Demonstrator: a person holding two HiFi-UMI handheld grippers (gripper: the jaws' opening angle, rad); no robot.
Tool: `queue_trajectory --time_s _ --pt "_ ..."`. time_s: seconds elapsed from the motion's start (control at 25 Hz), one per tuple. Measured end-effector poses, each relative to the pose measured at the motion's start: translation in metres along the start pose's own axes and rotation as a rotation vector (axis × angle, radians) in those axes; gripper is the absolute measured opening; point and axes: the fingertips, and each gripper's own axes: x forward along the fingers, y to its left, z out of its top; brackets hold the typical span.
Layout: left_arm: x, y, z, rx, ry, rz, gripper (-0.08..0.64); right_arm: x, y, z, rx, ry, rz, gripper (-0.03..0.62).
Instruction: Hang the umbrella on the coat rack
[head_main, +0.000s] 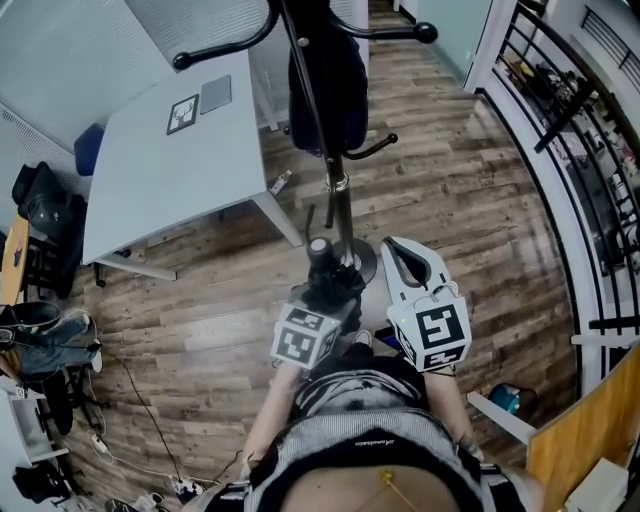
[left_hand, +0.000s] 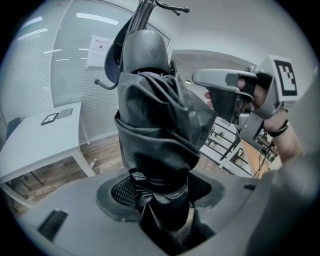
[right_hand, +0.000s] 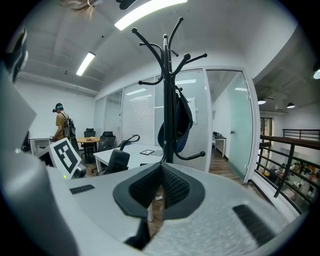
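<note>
My grey plastic left gripper (left_hand: 162, 191), my pale grey right gripper (right_hand: 161, 184), black mesh pads (right_hand: 142, 189) in each, black-and-white square-marker cubes (head_main: 432, 335) on both, my grey-and-black striped top (head_main: 360, 435), black wristband (left_hand: 279, 131)

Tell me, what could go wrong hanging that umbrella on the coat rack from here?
The left gripper grips the umbrella by loose folded fabric, so it might slip or swing. A dark bag already hangs on the coat rack, and the umbrella could knock it. The right gripper is shut and empty, so nothing steadies the load.
</note>
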Motion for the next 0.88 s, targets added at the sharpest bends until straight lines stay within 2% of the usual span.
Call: queue_trajectory --time_s 0.88 --pt "0.020 -0.004 -0.029 -0.025 0.075 -0.009 0.249 -0.007 -0.006 -0.010 -0.003 0.037 -0.014 0.003"
